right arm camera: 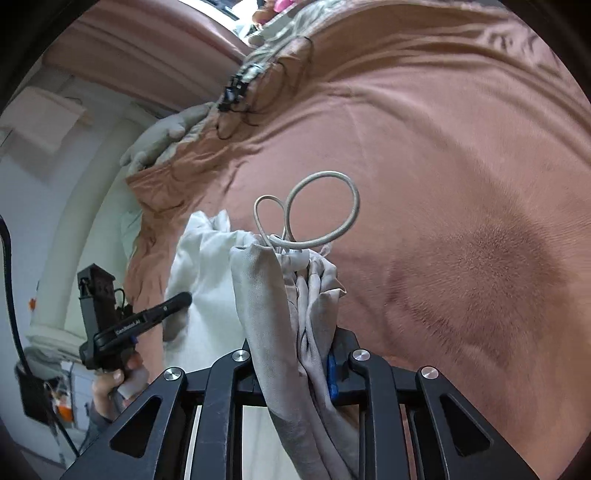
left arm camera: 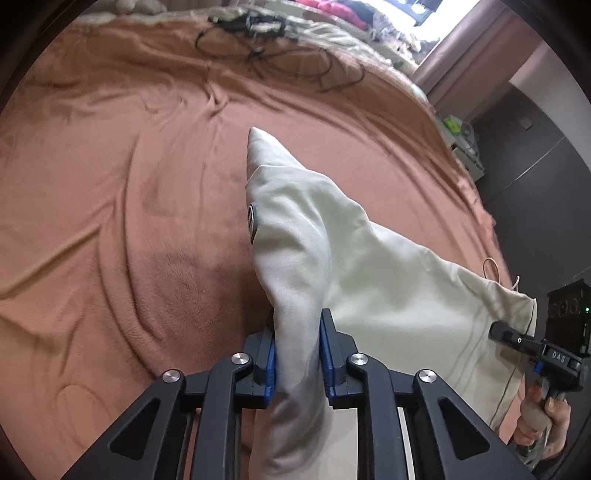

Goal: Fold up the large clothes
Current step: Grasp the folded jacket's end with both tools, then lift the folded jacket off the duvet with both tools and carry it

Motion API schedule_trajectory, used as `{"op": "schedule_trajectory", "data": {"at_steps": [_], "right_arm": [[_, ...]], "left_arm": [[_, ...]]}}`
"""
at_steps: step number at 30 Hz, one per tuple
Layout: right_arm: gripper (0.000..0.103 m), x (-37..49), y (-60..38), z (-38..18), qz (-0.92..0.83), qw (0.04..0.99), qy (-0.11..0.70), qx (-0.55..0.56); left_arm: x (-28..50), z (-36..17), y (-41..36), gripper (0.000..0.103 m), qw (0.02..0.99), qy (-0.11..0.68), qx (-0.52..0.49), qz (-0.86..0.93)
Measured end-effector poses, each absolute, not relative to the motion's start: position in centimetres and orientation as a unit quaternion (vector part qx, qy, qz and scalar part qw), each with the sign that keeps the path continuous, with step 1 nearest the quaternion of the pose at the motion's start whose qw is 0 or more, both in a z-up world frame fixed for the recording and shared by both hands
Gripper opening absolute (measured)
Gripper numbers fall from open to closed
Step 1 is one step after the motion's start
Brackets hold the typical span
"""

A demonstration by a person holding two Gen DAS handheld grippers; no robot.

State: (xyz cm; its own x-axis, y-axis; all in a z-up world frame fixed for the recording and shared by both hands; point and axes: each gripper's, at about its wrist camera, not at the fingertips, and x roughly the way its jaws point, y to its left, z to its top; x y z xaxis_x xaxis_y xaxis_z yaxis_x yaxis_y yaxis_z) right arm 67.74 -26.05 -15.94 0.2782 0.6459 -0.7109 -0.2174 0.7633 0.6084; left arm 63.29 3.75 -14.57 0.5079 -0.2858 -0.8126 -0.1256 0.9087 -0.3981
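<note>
A pale cream garment hangs stretched between both grippers above a bed with a salmon-pink blanket. My left gripper is shut on a bunched fold of it, cloth squeezed between the blue pads. In the right wrist view my right gripper is shut on a gathered bunch of the same garment, with its drawstring loop sticking up past the fingers. Each view shows the other gripper held in a hand: the right gripper at the lower right, the left gripper at the lower left.
Black cables lie tangled on the far part of the bed, next to a patterned cover. A curtain and dark wall panels stand beyond the bed's right side. A grey pillow lies at the bed's edge.
</note>
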Motion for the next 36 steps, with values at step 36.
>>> {"op": "schedule_trajectory", "data": {"at_steps": [36], "right_arm": [[0.018,46.3,-38.4,6.0,0.230,0.895,0.340,0.177]], "left_arm": [[44.1,9.6,-9.1,0.012,0.920,0.314,-0.175,-0.153]]}}
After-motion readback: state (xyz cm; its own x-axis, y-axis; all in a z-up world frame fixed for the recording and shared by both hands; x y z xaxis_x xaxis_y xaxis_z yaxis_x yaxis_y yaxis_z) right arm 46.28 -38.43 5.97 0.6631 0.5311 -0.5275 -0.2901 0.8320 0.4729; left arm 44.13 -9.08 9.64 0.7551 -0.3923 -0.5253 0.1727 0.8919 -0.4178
